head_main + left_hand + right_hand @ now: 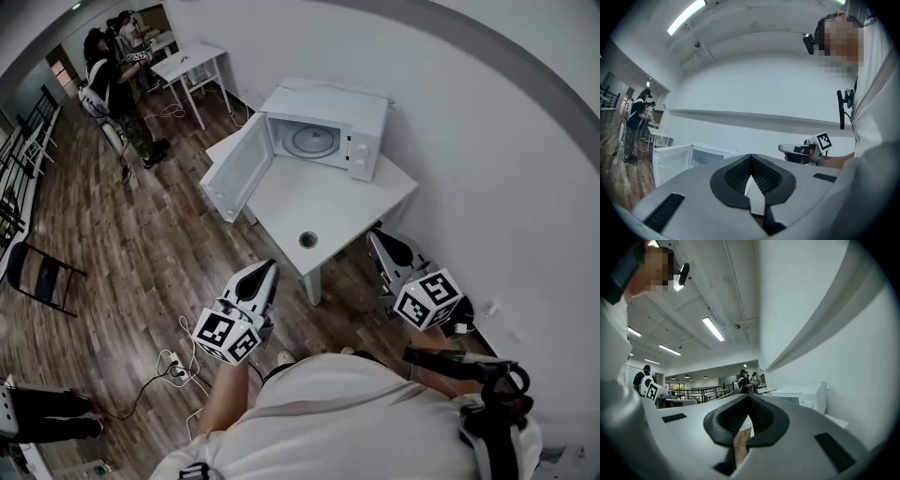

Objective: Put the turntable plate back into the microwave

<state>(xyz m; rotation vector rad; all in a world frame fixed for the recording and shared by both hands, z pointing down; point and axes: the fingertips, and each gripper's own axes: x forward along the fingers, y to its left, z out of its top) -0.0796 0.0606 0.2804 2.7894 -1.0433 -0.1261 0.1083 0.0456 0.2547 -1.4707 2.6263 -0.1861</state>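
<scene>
The white microwave (328, 127) stands at the far end of a white table (281, 202) with its door (236, 169) swung open to the left. A round glass turntable plate (309, 141) lies flat inside the cavity. My left gripper (270, 266) hangs over the floor in front of the table, shut and empty. My right gripper (375, 234) is by the table's right corner, also shut with nothing in it. Both are well short of the microwave. In the left gripper view the shut jaws (751, 157) point level towards the open microwave (689, 157). The right gripper view shows shut jaws (749, 397) and the microwave (801, 397) ahead.
A small round grey thing (307, 240) sits on the table near its front edge. A white wall (487, 169) runs along the right. Cables and a power strip (173, 367) lie on the wooden floor. People (117, 80) stand by another white table (192, 64) far back; a folding chair (42, 277) is left.
</scene>
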